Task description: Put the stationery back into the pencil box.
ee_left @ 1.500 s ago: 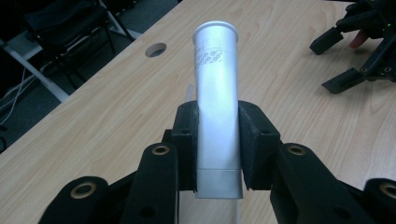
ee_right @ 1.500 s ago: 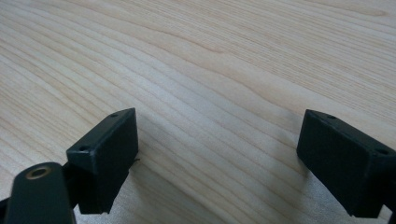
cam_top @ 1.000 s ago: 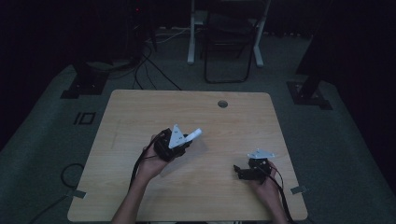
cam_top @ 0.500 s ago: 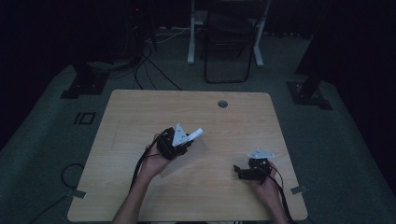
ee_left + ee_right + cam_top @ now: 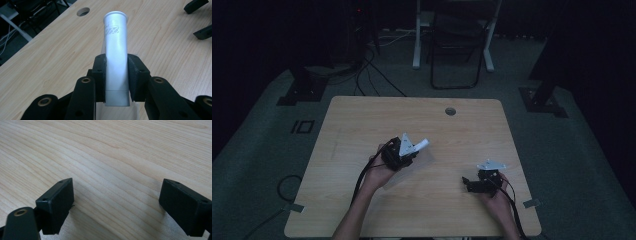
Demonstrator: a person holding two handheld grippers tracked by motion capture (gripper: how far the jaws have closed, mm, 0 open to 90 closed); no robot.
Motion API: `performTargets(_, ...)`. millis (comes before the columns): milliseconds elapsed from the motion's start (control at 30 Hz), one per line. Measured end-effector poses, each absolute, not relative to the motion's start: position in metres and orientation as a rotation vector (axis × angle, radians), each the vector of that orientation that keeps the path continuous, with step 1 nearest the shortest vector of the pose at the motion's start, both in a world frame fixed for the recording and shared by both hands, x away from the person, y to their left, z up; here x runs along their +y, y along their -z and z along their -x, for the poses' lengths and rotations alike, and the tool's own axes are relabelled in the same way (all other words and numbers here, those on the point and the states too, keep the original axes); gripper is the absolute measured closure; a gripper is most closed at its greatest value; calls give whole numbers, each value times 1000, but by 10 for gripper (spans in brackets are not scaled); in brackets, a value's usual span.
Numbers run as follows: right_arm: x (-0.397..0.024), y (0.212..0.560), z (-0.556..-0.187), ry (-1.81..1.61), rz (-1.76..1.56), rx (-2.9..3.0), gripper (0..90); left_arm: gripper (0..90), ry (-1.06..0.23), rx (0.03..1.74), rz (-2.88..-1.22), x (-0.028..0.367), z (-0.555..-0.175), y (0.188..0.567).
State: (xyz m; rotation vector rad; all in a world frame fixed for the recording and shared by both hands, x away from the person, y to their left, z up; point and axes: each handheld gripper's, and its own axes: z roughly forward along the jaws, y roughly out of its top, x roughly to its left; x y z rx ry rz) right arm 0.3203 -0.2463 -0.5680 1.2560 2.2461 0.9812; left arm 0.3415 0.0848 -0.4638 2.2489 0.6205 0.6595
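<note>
Left hand: it comes in from the bottom edge of the high view and holds the left gripper [image 5: 411, 148] over the middle of the table [image 5: 362, 115].
Left gripper: its jaws are clamped on a tube [image 5: 116, 57]; both black pads [image 5: 100, 75] press flat against the tube's sides near its lower end.
Tube, place: it sits between the jaws, above the wood, near the table's centre in the high view, where its pale tip [image 5: 422, 144] sticks out past the grey plate.
Tube, long axis: it runs straight out along the jaws, away from the hand.
Tube, pointing: the flared, rimmed end points towards the far right part of the table; in the left gripper view that end heads for the round hole [image 5: 83, 11] in the tabletop but stays short of it.
Tube, markings: small writing on the upper part, too small to read.
Clear sheet: a faint see-through sheet [image 5: 414, 167] lies on the wood just under the left gripper.
Right hand: it holds the right gripper [image 5: 472, 182] near the table's right front corner, well apart from the left one.
Right gripper: its jaws stand wide apart over bare wood, nothing between them.
</note>
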Motion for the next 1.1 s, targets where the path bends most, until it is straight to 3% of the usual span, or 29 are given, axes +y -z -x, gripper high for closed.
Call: performTargets(1100,-246,568,-320,-979,-1255,2247,125,708,-629,648,-2332,82,-344,499)
